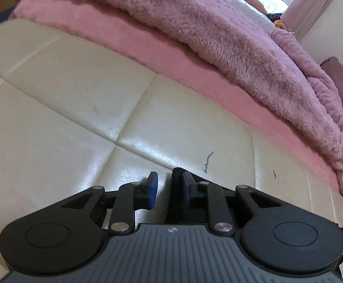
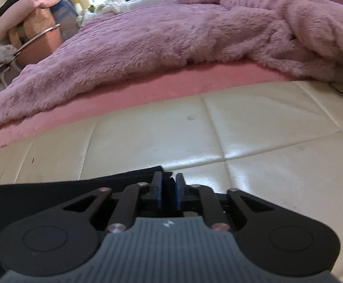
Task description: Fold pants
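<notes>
Two hand-held grippers: my left hand-held gripper [image 1: 167, 189] and right hand-held gripper [image 2: 168, 192] each pinch smooth black pants [image 2: 41, 193] lying on glossy cream quilted leather [image 2: 254, 136] beside one fluffy mauve blanket [image 2: 159, 40].

I count two grippers, left gripper [image 1: 167, 188] and right gripper [image 2: 168, 189], one black pants [image 2: 53, 188], one purple blanket [image 2: 159, 37].

left gripper [image 1: 167, 189]: low over the cream surface, level, blue-padded fingers [image 1: 153, 189] slightly apart, dark cloth lying against the right one | right gripper [image 2: 168, 194]: low, level, blue-padded fingers [image 2: 159, 194] nearly together, pinching a black fabric edge between the pads
</notes>
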Demonstrator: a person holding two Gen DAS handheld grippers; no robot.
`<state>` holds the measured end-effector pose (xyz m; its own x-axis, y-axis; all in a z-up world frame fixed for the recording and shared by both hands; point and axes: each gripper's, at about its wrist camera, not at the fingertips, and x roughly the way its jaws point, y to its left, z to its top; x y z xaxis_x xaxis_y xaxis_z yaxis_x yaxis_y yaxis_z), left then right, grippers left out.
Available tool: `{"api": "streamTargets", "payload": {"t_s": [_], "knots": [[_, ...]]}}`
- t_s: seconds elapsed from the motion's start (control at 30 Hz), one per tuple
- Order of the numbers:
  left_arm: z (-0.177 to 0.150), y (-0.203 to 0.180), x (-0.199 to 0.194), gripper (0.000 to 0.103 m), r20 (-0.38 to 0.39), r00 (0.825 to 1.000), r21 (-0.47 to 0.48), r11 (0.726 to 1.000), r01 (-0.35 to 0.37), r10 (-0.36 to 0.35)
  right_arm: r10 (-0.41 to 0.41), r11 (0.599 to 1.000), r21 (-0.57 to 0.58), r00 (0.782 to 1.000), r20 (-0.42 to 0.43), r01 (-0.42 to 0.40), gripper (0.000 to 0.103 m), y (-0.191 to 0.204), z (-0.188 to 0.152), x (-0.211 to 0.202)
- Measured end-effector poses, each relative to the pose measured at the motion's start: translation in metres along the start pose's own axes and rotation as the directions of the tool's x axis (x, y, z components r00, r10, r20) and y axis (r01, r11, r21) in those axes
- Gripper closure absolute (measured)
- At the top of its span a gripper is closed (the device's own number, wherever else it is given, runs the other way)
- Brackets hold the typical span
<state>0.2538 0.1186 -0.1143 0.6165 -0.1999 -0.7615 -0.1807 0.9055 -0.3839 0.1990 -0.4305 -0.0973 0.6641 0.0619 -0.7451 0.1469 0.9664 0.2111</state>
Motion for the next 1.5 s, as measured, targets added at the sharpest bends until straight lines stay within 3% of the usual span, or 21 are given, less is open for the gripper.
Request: {"api": "streamTargets", "payload": {"t_s": [0.1,0.33,0.4,0.6,0.77,0.87,1.0,1.03,1.1,1.17,1.3,1.33,1.37,1.5], "knots": [[-0.003,-0.002,-0.023,0.079,0.029,0.999,0.035,0.999,0.013,-0.014,-0.031,0.999,-0.013,0.999,0.02,0.031,0.089,0.003,0.0,-0.022],[-0.049,-0.019,-0.06,0.087,-0.04,0.993,0.147,0.983,0.113,-0.108,0.06,0.99,-0.131,0.997,0.048,-0.053,0.089,0.038,-0.035,-0.069],[-0.066,-0.019,-0.061,0.088,-0.077,0.994,0.173,0.981,0.084,-0.071,0.051,0.982,-0.182,0.998,0.026,-0.046,0.09,0.047,-0.049,-0.067],[-0.098,-0.007,-0.066,0.097,-0.163,0.985,0.228,0.974,-0.013,0.052,0.035,0.99,-0.138,0.998,-0.057,-0.042,0.099,0.037,-0.07,-0.048],[-0.108,0.0,-0.072,0.097,-0.186,0.98,0.238,0.971,-0.032,0.077,0.04,0.994,-0.099,0.998,-0.053,-0.045,0.102,0.029,-0.074,-0.045],[-0.112,-0.014,-0.078,0.097,-0.19,0.972,0.33,0.941,-0.07,0.139,0.025,0.993,-0.118,0.998,-0.054,-0.031,0.102,0.034,-0.075,-0.045],[-0.108,-0.026,-0.084,0.097,-0.203,0.961,0.343,0.933,-0.108,0.186,0.01,0.992,-0.127,0.997,-0.072,-0.019,0.102,0.037,-0.069,-0.044],[-0.104,-0.028,-0.086,0.09,-0.197,0.966,0.336,0.937,-0.094,0.167,0.011,0.992,-0.126,0.997,-0.08,-0.021,0.101,0.037,-0.067,-0.046],[-0.101,-0.035,-0.093,0.076,-0.168,0.979,0.323,0.945,-0.058,0.118,0.04,0.995,-0.091,0.995,-0.087,-0.048,0.088,0.033,-0.059,-0.054],[-0.098,-0.045,-0.094,0.066,-0.136,0.985,0.328,0.943,-0.053,0.103,0.079,0.996,-0.036,0.995,-0.068,-0.082,0.056,0.024,-0.052,-0.066],[-0.096,-0.077,-0.087,0.061,-0.048,0.993,0.403,0.912,-0.08,0.108,0.148,0.983,0.116,0.987,-0.066,-0.14,0.053,-0.009,-0.039,-0.08],[-0.096,-0.085,-0.085,0.052,-0.036,0.994,0.414,0.907,-0.079,0.103,0.165,0.974,0.168,0.984,-0.068,-0.151,0.052,-0.021,-0.037,-0.081],[-0.095,-0.094,-0.082,0.045,-0.035,0.995,0.419,0.905,-0.066,0.088,0.179,0.964,0.213,0.981,-0.072,-0.16,0.047,-0.031,-0.035,-0.081],[-0.089,-0.116,-0.067,0.042,-0.071,0.997,0.386,0.922,0.018,0.01,0.261,0.913,0.351,0.959,-0.112,-0.207,0.042,-0.065,-0.032,-0.068]]}}
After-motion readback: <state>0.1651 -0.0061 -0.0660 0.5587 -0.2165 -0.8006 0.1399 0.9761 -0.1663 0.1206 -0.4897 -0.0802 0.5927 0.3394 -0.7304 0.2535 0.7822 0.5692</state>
